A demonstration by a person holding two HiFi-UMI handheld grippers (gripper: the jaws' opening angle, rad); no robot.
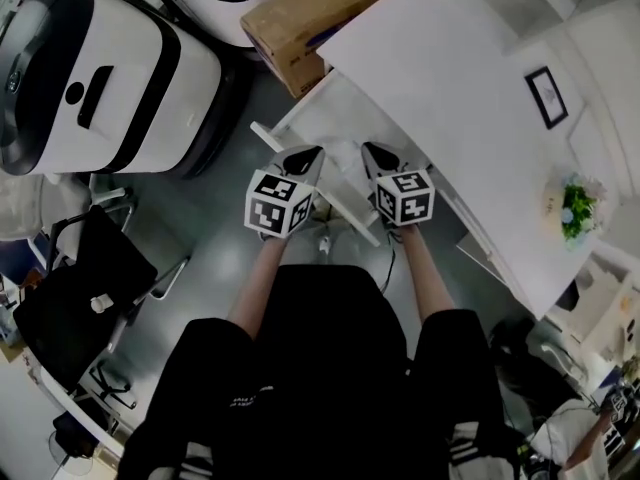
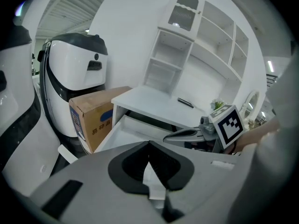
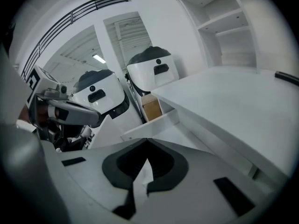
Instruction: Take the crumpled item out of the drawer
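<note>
The white drawer stands pulled out from under the white desk. Both grippers hover side by side just over its front part. My left gripper is shut, its tips meeting. My right gripper is shut too, with its tips together. Each also shows in the other's view, as a closed point: the right gripper and the left gripper. A pale rumpled patch lies in the drawer between them; I cannot tell what it is. Neither gripper visibly holds anything.
A brown cardboard box sits on the floor at the drawer's far side. A large white and black machine stands to the left. A black chair is at the lower left. A small plant and a dark frame lie on the desk.
</note>
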